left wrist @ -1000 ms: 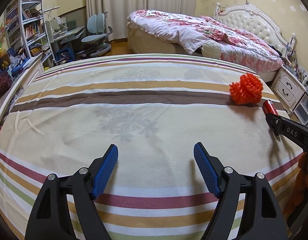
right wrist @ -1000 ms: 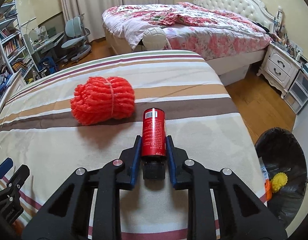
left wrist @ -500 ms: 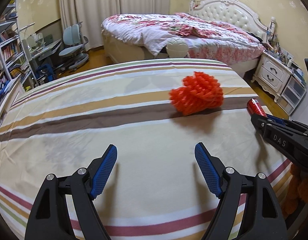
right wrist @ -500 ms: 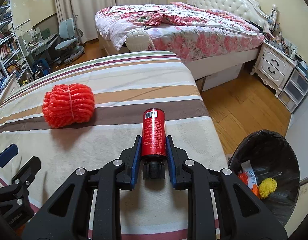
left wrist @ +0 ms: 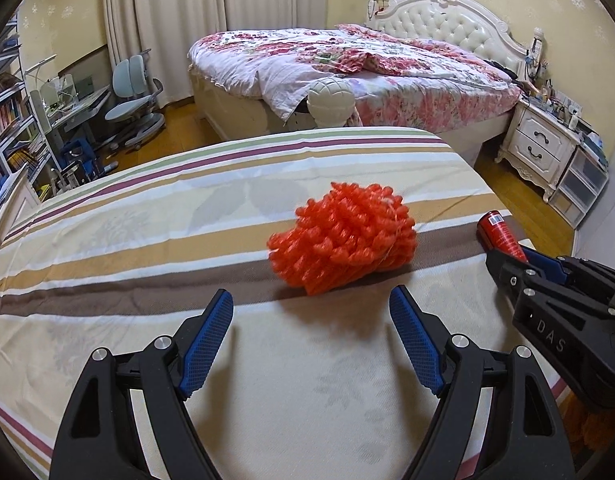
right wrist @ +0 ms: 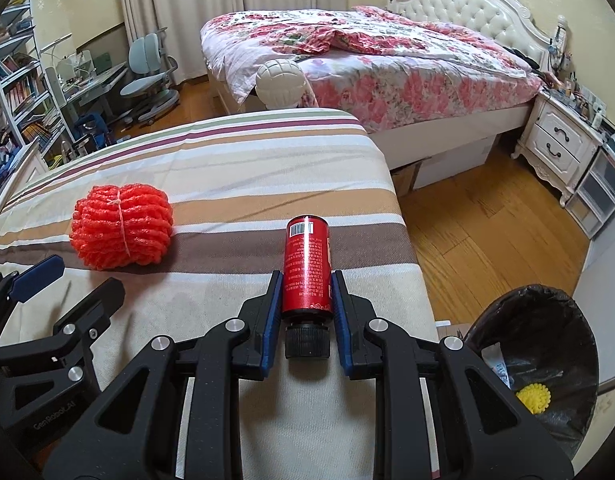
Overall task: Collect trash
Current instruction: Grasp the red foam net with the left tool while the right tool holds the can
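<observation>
Blue-padded fingers [right wrist: 341,320] of the right claw [right wrist: 306,322] were clamped on a red cylindrical can with a black cap [right wrist: 307,270], gripping it near the capped end, so that its barcoded base pointed forward over the edge of the striped bedsheet [right wrist: 243,168]. Just beside it, low on the right, stood a round bin lined with a black bag [right wrist: 503,316], holding a yellow knobbly ball [right wrist: 533,397] and some scraps.

The left claw [left wrist: 310,340] hung with its fingers spread wide apart and nothing between them, aimed at an orange foam-net bundle tied with a white band [left wrist: 343,249]. The bundle lay on the brown stripe of the sheet, near the finger pads but apart from them. In that view the red can showed at the right edge, in the other claw's grip.

Beyond the striped bed stood a white tufted bed with a floral quilt [right wrist: 387,52] and a white nightstand [right wrist: 563,148] on the wooden floor [right wrist: 487,224].
</observation>
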Demonstrator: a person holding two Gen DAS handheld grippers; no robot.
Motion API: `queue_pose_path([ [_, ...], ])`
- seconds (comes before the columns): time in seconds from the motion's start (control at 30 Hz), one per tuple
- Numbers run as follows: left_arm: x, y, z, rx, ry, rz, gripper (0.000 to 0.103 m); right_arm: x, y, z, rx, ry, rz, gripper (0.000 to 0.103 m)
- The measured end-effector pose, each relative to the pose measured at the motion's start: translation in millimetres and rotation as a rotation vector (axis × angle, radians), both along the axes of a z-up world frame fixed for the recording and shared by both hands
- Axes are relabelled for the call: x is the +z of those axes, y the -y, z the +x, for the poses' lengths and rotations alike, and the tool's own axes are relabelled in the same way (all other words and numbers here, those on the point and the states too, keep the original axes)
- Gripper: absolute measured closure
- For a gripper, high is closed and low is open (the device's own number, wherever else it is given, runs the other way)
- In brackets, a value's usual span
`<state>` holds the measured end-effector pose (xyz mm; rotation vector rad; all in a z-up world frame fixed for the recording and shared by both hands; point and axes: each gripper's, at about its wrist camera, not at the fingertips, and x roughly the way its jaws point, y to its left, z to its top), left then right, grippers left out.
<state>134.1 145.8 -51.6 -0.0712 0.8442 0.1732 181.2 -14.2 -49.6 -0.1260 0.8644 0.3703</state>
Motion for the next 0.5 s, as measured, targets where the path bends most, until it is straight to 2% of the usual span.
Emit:
queue_pose_path([
  [0.5,-2,1,26,-0.006,-0.009,-0.037,0.025,0,-1,9,0.01,-0.005,0.009,0.079],
])
